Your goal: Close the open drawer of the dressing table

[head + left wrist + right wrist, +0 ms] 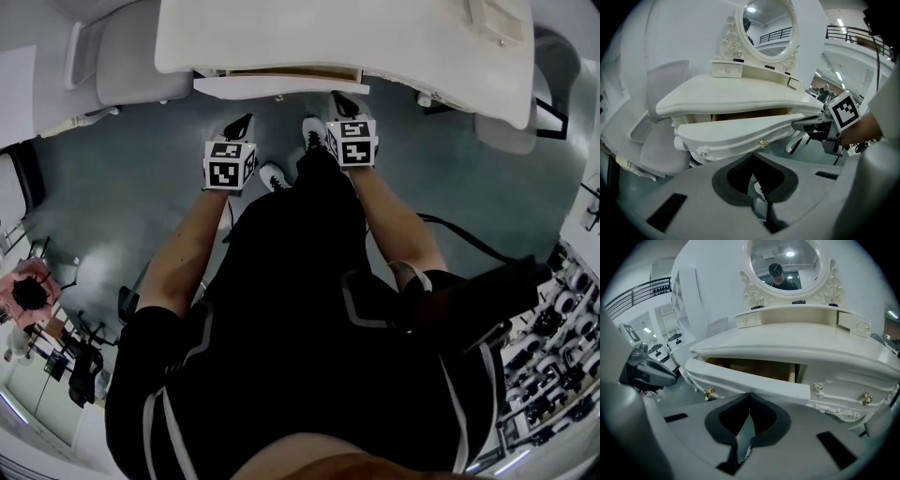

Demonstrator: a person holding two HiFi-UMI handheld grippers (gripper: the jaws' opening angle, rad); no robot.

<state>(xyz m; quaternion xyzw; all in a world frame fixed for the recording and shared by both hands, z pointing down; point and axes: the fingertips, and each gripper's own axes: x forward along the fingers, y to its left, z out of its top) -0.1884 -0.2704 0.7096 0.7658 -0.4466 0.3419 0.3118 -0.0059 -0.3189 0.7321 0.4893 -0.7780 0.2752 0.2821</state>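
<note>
- Black-tipped left hand-held gripper (242, 123), at 11 o'clock in the head view, jaws pressed together on nothing.
- Cream carved wooden drawer (279, 86), at 12 o'clock, standing open from the white bench (375, 37).
- Black-tipped right hand-held gripper (343, 101), at 1 o'clock, jaws likewise closed and empty.

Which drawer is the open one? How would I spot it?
Find the white dressing table with the oval mirror on top. Just under the tabletop, the open drawer sticks out, showing brown wood inside, with a gold knob. The closed drawer beside it sits flush.
</note>
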